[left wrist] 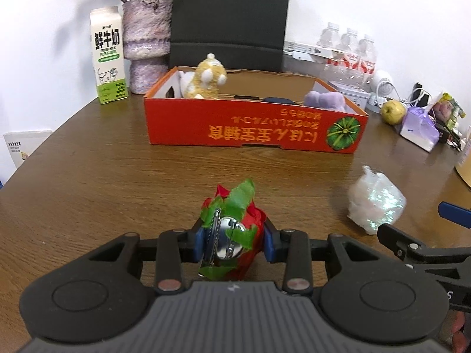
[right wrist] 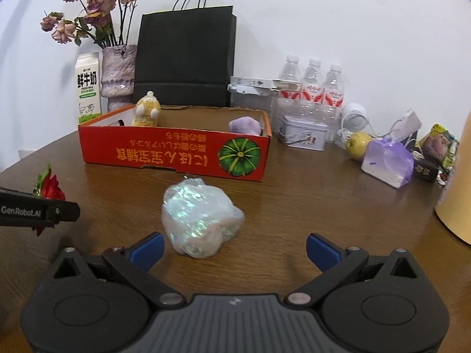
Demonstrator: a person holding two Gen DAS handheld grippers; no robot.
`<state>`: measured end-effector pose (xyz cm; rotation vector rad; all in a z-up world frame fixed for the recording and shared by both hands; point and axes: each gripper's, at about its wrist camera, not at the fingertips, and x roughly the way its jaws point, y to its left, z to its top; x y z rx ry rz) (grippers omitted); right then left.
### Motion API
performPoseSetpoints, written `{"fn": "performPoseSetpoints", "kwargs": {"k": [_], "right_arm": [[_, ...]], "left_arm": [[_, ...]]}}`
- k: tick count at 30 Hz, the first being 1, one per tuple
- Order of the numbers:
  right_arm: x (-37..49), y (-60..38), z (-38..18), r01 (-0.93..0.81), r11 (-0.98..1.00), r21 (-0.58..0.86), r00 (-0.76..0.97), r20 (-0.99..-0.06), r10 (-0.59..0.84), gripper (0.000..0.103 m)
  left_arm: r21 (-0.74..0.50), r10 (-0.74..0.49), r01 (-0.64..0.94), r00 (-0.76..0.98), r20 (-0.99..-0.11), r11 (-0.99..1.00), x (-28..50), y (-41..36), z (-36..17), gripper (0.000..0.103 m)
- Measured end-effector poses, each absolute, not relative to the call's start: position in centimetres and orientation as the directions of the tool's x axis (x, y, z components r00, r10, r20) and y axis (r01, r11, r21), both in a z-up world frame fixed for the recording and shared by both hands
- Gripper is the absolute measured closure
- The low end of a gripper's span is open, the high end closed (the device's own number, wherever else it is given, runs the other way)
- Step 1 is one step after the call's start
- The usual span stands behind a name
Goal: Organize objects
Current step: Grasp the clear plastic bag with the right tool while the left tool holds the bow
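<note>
Between the blue pads of the left gripper sits a red and green fabric ornament with a silver bell on it, pinched from both sides and seemingly held just above the wooden table, though whether it has cleared the surface I cannot tell. At the right gripper the fingers stand spread wide and hold nothing; a crinkly iridescent wrapped bundle lies on the table just ahead of them, a little left of their midline, not yet touched. Beyond both tools stands the red cardboard tray, printed with a green pumpkin, which I take to be where things are being gathered. Already inside it are a yellow plush toy at the left end and a purple plush toy at the right end, plus some dark item low in the tray that is too hidden to name. By that count, two toys look stowed, one ornament is in hand, and one bundle waits, so the job seems roughly halfway through. Farther out along the wall stand one milk carton, one vase of dried roses, one black paper bag, three water bottles, one small tin and one yellowish apple.
</note>
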<state>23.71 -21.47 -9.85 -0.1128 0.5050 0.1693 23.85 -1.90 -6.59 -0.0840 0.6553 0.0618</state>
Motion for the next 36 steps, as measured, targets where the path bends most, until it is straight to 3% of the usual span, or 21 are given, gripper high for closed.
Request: {"fn": "performPoseSetpoints", "kwargs": {"k": [15, 18, 21, 23, 26, 36], "right_arm": [[27.6, -18.4, -10.1, -0.204, 0.978, -0.046, 0.84, -0.522, 0.15, 0.001], [28.2, -18.2, -10.2, -0.204, 0.978, -0.034, 0.832, -0.532, 0.155, 0.01], [28.2, -18.3, -10.1, -0.178, 0.984, -0.018, 0.842, -0.519, 0.143, 0.025], [28.1, -18.4, -10.1, -0.171, 0.985, -0.011, 0.846, -0.514, 0.141, 0.046], [27.9, -18.4, -10.0, -0.185, 0.983, -0.016, 0.852, -0.501, 0.152, 0.058], [26.3, -17.8, -9.2, -0.191, 0.979, -0.069, 0.898, -0.415, 0.146, 0.062]], "left_arm": [[-0.045, 0.051, -0.097, 0.802, -0.595, 0.994, 26.8, 0.9, -6.3, 0.066], [-0.053, 0.041, -0.09, 0.803, -0.594, 0.995, 26.8, 1.1, -6.3, 0.066], [-0.059, 0.036, -0.087, 0.81, -0.586, 0.994, 26.5, 1.2, -6.2, 0.066], [-0.055, 0.041, -0.089, 0.817, -0.575, 0.995, 26.2, 1.2, -6.0, 0.066], [-0.05, 0.052, -0.097, 0.823, -0.566, 0.994, 25.8, 1.2, -5.8, 0.066], [-0.049, 0.066, -0.113, 0.826, -0.56, 0.992, 25.1, 1.4, -5.9, 0.066]]}}
